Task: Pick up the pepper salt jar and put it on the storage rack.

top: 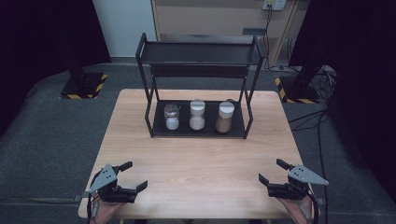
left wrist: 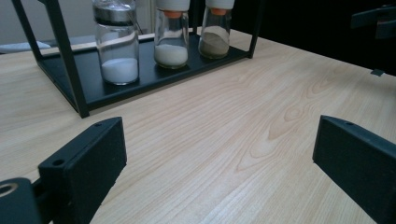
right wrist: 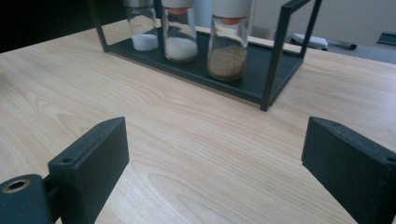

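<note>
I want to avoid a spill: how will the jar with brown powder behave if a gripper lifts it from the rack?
The jar with brown powder looks like smooth clear glass, so probably slippery and breakable. It is tall and narrow, so it may tip if pushed near its white cap. Only partly filled, it is likely fairly light.

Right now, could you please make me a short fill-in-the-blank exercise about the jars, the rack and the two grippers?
1. The black rack holds ____ jars on its lower shelf.
2. The jar with brown powder has a ____ cap.
3. The left gripper and the right gripper both stand ____, holding nothing.
4. The upper shelf of the rack carries ____ jars.

Missing words: three; white; open; no
</note>
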